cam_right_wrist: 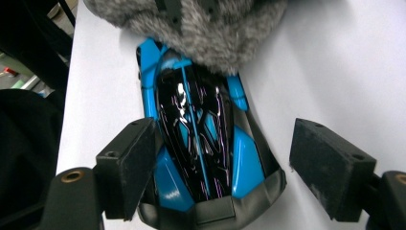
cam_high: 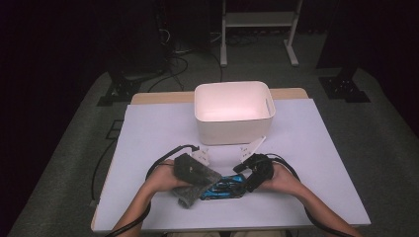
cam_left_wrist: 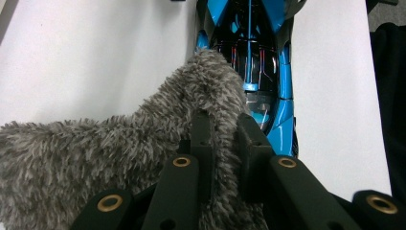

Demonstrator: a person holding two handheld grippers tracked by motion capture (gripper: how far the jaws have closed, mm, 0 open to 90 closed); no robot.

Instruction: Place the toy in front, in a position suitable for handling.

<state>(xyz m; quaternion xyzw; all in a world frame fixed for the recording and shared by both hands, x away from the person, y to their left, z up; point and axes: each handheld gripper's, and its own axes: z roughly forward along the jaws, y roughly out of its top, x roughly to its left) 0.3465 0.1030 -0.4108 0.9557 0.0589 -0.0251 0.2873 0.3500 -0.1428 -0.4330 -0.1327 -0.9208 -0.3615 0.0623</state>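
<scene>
One blue toy car (cam_high: 225, 187) lay on the white desk (cam_high: 148, 138) near the person's edge, a grey fluffy cloth (cam_left_wrist: 143, 143) draped over one end. Left gripper (cam_left_wrist: 225, 139) fingers clamped the cloth; right gripper (cam_right_wrist: 230, 167) fingers stood apart, straddling the car's other end.

A toy car (cam_high: 225, 187) is lying on the counter (cam_high: 148, 128) at its near edge, between the left tongs (cam_high: 190, 193) and right tongs (cam_high: 242, 170). A fuzzy cloth (cam_high: 193, 180) is overlapping the car's left end. A bin (cam_high: 233, 112) is standing behind them.
</scene>
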